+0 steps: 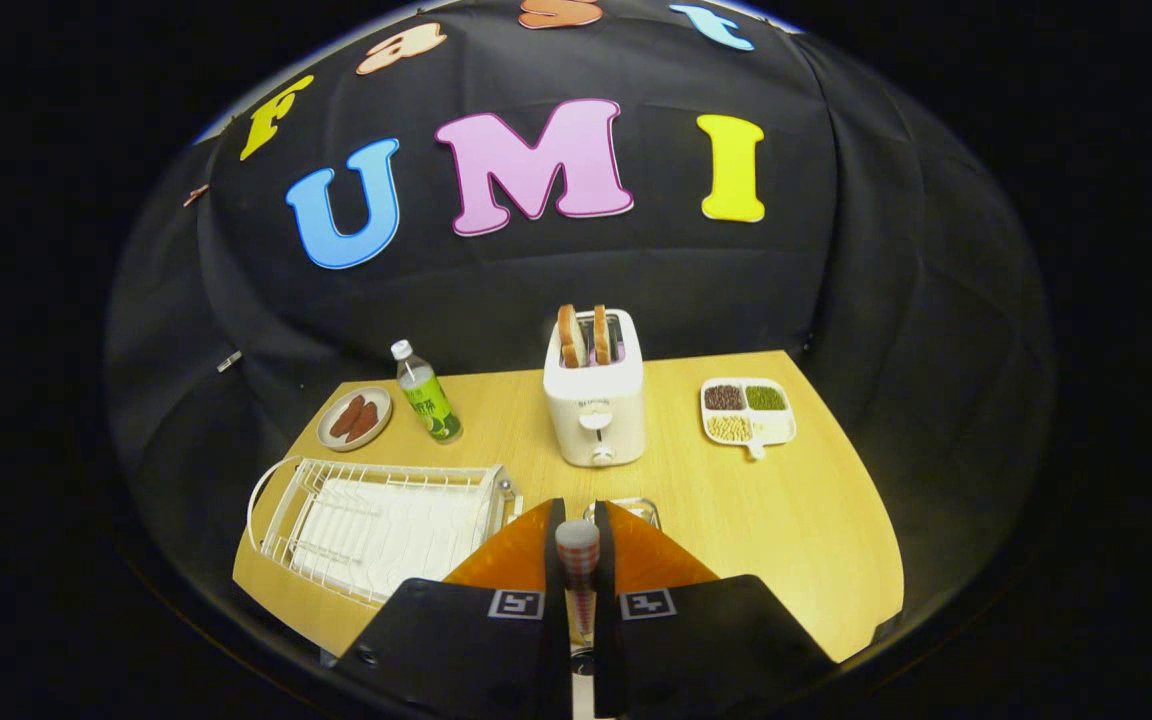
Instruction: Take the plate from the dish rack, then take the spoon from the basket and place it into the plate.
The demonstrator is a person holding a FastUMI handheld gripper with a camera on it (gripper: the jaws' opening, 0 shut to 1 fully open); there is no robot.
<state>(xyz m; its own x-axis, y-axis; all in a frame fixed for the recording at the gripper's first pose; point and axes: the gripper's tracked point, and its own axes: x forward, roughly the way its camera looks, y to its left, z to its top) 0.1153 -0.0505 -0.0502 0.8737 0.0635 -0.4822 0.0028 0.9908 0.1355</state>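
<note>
My gripper (pixel 577 522) is shut on the spoon (pixel 577 560). The spoon's slim handle, with a rounded end and a red pattern, stands upright between the two fingers. Just beyond the fingertips the rim of a wire basket (pixel 636 505) peeks out, mostly hidden by the fingers. The white wire dish rack (pixel 376 520) lies to the left of the fingers on the wooden table (pixel 796 530), and I see no plate standing in it. What is under the gripper is hidden.
A white toaster (pixel 594 410) with two bread slices stands straight ahead beyond the basket. A green bottle (pixel 428 400) and a small dish of sausages (pixel 356 418) sit behind the rack. A divided tray of beans (pixel 746 410) is at the far right.
</note>
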